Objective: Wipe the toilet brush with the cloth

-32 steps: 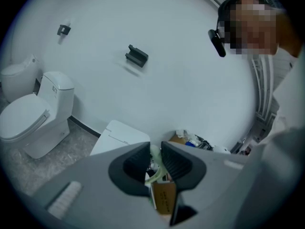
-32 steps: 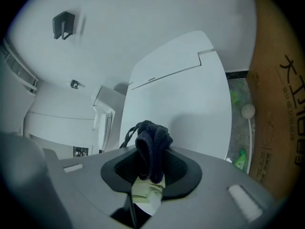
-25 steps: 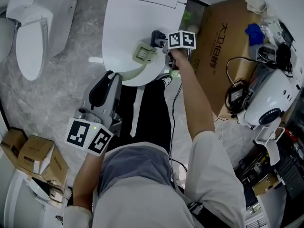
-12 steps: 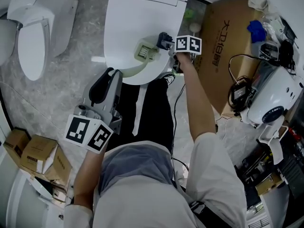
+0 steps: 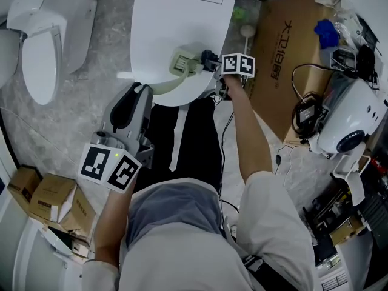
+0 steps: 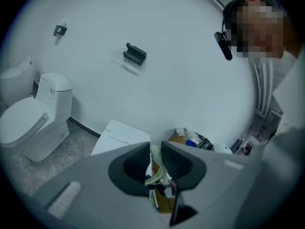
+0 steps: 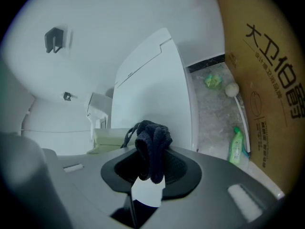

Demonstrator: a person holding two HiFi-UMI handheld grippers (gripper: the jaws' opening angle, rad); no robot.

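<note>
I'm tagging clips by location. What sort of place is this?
Likely a mock bathroom in a lab or storeroom: a white toilet with a second toilet beside it, a large cardboard box, and cables and gear.

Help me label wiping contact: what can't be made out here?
Head view: whether the dark knitted cloth touches the pale green toilet brush; too small, right gripper overlaps.
Left gripper view: brush's length, hidden by the left gripper body.
Right gripper view: brush head's end, behind the cloth.
</note>
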